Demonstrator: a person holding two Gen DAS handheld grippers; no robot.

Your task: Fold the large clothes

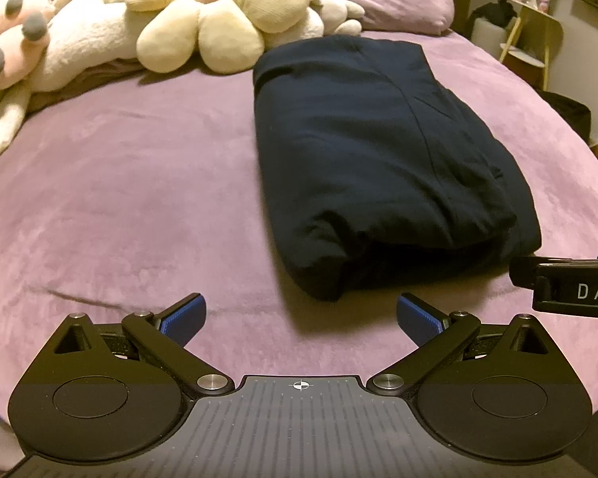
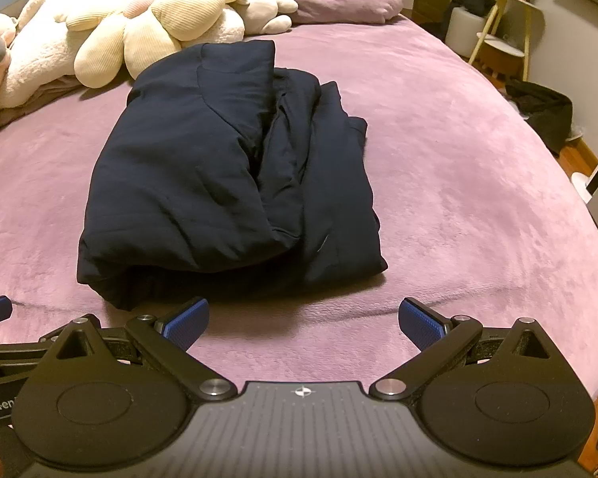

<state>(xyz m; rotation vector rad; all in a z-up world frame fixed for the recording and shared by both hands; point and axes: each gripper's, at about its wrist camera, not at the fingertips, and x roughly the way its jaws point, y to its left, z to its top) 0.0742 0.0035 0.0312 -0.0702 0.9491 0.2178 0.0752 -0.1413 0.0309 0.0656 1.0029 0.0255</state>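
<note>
Two spread grippers—left gripper [image 1: 301,314], right gripper [image 2: 303,316] lettered "DAS"—face folded navy garment [image 2: 227,175].

Dim, warm indoor light is falling from above, leaving the purple bedspread [image 1: 139,183] softly lit. The dark folded garment [image 2: 219,167] is casting a short shadow toward the camera and perhaps losing fold detail. Fisheye distortion is bending the frame edges; corners are darkening.
</note>
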